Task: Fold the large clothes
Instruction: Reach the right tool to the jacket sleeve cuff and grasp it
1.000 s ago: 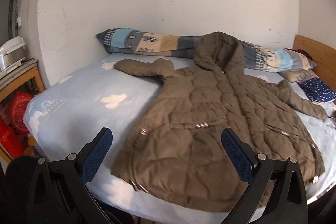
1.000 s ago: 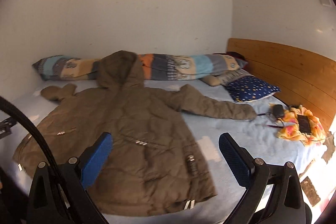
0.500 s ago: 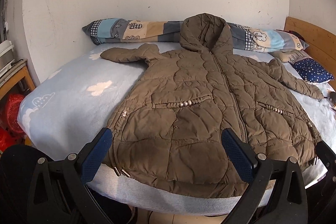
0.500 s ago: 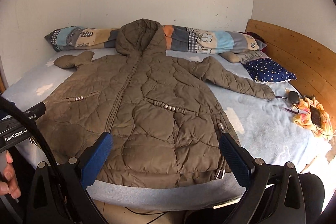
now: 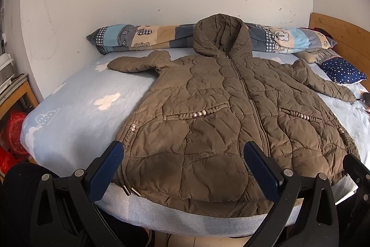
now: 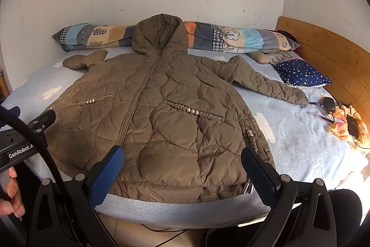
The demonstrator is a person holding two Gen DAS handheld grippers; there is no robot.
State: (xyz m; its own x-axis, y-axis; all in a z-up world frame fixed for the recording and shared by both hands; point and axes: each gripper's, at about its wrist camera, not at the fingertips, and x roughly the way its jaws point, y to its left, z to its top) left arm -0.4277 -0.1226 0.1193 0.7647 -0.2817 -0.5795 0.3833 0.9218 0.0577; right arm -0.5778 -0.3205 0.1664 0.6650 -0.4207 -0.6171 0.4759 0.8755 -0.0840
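Note:
A brown quilted hooded jacket (image 5: 222, 112) lies flat, front up and zipped, on a light blue bed (image 5: 81, 108). Its hood rests against the long pillow and both sleeves spread outward. It also shows in the right wrist view (image 6: 161, 108). My left gripper (image 5: 182, 168) is open and empty, hovering above the jacket's lower left hem. My right gripper (image 6: 182, 168) is open and empty above the lower right hem. The left gripper's body (image 6: 25, 138) shows at the left edge of the right wrist view.
A long patchwork pillow (image 6: 231, 38) lies along the wall. A starry blue cushion (image 6: 300, 73) and a yellow cloth with a phone (image 6: 346, 126) lie near the wooden headboard (image 6: 323, 48). A wooden side table (image 5: 16, 89) and red basket (image 5: 16, 129) stand left of the bed.
Both grippers have moved closer to the bed's near edge and steadied over the jacket's hem. The jacket itself has not moved.

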